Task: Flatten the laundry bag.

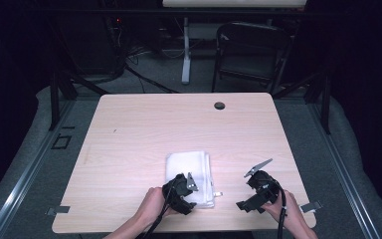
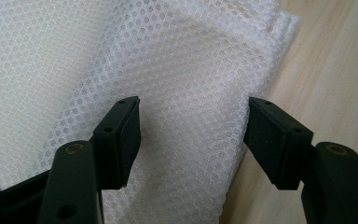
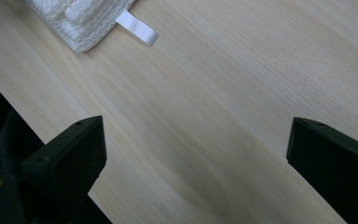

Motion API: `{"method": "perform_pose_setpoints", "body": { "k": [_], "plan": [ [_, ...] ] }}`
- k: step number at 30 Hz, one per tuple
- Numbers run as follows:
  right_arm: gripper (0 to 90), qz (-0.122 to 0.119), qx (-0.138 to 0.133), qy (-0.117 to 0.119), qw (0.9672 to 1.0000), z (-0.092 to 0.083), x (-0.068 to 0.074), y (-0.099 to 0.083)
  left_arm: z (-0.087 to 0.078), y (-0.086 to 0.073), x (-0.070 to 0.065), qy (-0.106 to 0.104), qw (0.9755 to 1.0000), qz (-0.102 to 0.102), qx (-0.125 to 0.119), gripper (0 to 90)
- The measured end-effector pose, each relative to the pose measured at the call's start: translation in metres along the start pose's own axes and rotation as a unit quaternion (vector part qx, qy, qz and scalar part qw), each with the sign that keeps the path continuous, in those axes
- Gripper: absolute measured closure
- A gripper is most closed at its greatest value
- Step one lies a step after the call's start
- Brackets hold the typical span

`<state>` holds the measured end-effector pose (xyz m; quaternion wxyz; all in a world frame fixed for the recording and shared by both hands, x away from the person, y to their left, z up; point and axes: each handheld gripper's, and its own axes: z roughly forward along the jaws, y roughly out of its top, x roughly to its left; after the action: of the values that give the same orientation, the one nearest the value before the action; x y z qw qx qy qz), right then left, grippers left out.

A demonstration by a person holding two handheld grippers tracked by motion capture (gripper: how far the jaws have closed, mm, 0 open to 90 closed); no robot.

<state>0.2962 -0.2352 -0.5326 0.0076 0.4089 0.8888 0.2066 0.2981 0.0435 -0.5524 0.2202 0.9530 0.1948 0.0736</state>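
Observation:
A folded white mesh cloth (image 1: pixel 189 164) lies on the wooden table (image 1: pixel 129 139), near its front edge. My left gripper (image 1: pixel 189 196) is down over the cloth's near right corner. In the left gripper view the cloth (image 2: pixel 191 74) bulges up between the two pads (image 2: pixel 128 135), which stand apart around the fold; the left gripper (image 2: pixel 193 135) is open. My right gripper (image 1: pixel 246 199) hovers to the right of the cloth, pointing toward it. It is open (image 3: pixel 196 154) over bare wood, with a cloth corner (image 3: pixel 74 18) and its white loop tag (image 3: pixel 137 28) ahead of it.
A round cable hole (image 1: pixel 219 105) sits near the table's far edge. A dark folding chair (image 1: pixel 251 50) stands beyond the table. Small metal clips (image 1: pixel 58 210) mark the front corners. Bare wood spreads left of and beyond the cloth.

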Motion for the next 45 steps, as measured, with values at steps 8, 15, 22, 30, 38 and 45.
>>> {"method": "perform_pose_setpoints", "body": {
  "k": [8,15,22,30,38,45],
  "plan": [
    [6.7,0.0,-0.001,-0.003,1.0,0.002,0.003,0.002,-0.001,-0.003,0.006,-0.018,0.9997,-0.004,-0.014,49.2],
    [13.0,-0.011,0.004,-0.001,0.9999,0.003,0.008,0.004,-0.002,-0.003,0.009,-0.027,0.9995,-0.002,-0.018,60.5],
    [18.7,-0.019,0.003,-0.002,0.9998,0.004,0.013,0.006,-0.003,-0.004,0.011,-0.038,0.999,-0.011,-0.021,68.6],
    [40.3,-0.024,-0.003,-0.006,0.9997,0.005,0.015,0.007,-0.004,-0.006,0.015,-0.054,0.9978,-0.026,-0.029,75.9],
    [69.7,-0.041,-0.015,-0.001,0.9991,0.003,0.023,0.009,-0.005,-0.008,0.019,-0.068,0.9962,-0.039,-0.037,82.4],
    [86.2,-0.074,-0.035,0.005,0.9967,0.007,0.043,0.02,-0.006,-0.007,0.018,-0.07,0.9959,-0.039,-0.044,83.8]
  ]
}}
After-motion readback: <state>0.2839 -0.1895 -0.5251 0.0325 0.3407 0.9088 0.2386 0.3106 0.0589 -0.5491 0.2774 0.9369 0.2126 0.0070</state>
